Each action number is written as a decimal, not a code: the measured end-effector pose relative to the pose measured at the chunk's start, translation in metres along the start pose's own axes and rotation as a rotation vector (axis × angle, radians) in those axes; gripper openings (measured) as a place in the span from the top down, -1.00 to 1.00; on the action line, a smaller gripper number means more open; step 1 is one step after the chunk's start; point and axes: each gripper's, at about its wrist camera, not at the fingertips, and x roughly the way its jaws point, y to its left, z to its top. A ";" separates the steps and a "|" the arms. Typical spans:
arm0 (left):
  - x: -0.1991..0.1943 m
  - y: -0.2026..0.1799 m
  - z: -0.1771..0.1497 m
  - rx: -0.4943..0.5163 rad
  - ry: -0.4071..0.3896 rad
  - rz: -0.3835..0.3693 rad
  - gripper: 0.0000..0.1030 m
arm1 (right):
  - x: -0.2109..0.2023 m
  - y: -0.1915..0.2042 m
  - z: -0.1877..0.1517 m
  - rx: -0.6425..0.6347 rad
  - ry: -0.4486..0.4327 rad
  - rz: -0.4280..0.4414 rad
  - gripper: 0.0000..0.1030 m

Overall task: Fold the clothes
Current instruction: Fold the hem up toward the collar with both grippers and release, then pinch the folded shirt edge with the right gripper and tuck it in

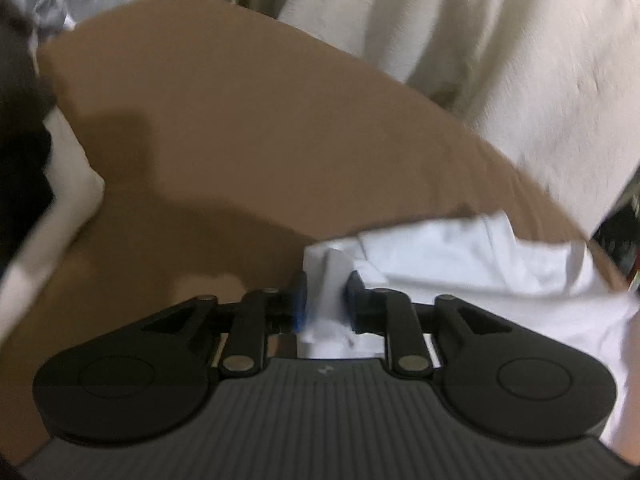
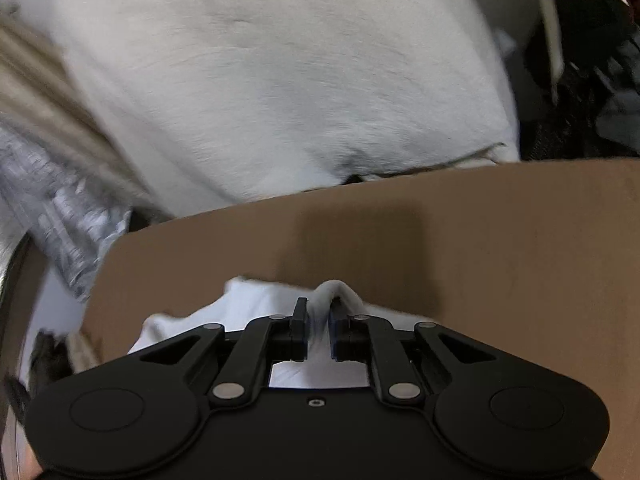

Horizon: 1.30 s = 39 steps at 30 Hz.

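A white garment (image 1: 460, 256) lies bunched over a brown cardboard sheet (image 1: 240, 140). My left gripper (image 1: 326, 296) is shut on a pinched fold of it at the garment's left end. In the right wrist view my right gripper (image 2: 319, 320) is shut on another raised fold of the same white garment (image 2: 248, 300), which spreads to the left over the brown cardboard (image 2: 500, 260). Most of the garment is hidden under the gripper bodies.
A cream-white cloth (image 2: 280, 80) lies beyond the cardboard's far edge, also in the left wrist view (image 1: 520, 60). Crinkled silver plastic (image 2: 68, 216) sits at the left. Dark clutter (image 2: 592, 80) fills the upper right. A dark object (image 1: 20, 140) stands at the left edge.
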 end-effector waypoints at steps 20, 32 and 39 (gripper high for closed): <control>0.003 -0.039 -0.049 0.530 -0.103 -0.031 0.14 | 0.002 0.004 -0.099 -0.509 -0.214 -0.147 -0.07; 0.030 -0.034 0.000 0.429 -0.142 0.022 0.12 | 0.018 -0.001 -0.043 -0.556 -0.274 -0.099 0.87; 0.028 -0.018 -0.007 0.374 -0.105 0.055 0.01 | 0.008 -0.010 -0.027 -0.471 -0.331 -0.167 0.84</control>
